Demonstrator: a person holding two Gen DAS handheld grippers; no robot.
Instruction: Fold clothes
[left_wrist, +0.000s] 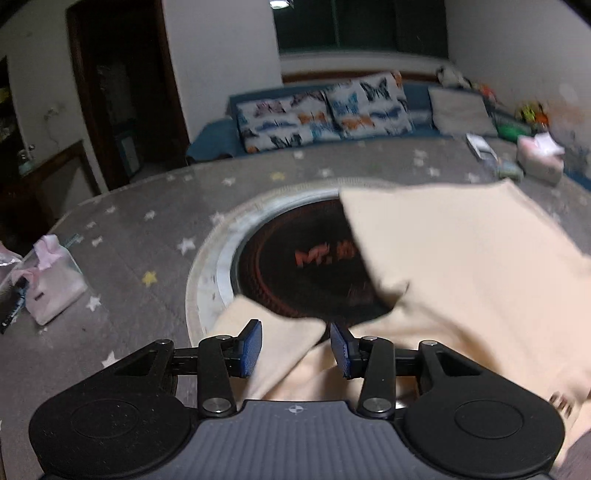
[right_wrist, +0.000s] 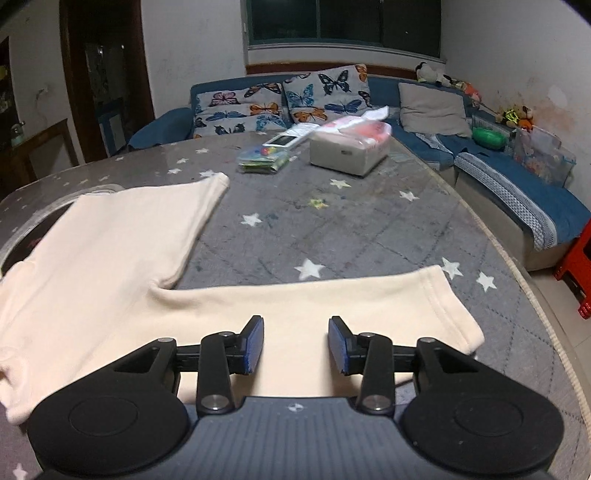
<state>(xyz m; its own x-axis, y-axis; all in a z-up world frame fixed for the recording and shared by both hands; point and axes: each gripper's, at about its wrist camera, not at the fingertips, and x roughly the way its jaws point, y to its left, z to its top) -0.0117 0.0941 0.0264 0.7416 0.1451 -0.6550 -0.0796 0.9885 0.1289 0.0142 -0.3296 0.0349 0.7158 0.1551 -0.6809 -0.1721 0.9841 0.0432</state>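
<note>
A pair of cream shorts (right_wrist: 122, 266) lies spread on the grey star-patterned tablecloth (right_wrist: 332, 229), one leg pointing away, the other leg (right_wrist: 332, 306) running right in front of me. My right gripper (right_wrist: 296, 345) is open and hovers over that near leg. In the left wrist view the same cream shorts (left_wrist: 461, 266) look blurred and partly cover a round black hotplate (left_wrist: 295, 266). My left gripper (left_wrist: 297, 349) is open, with a loose fold of the waist end (left_wrist: 280, 354) lying between its blue pads, not pinched.
A tissue box (right_wrist: 349, 147), a phone (right_wrist: 282, 141) and a colourful packet (right_wrist: 263, 158) sit at the table's far side. A pink tissue pack (left_wrist: 51, 280) lies at the left. A blue sofa (right_wrist: 517, 177) with butterfly cushions (right_wrist: 280, 103) wraps the back; a red stool (right_wrist: 578, 266) stands right.
</note>
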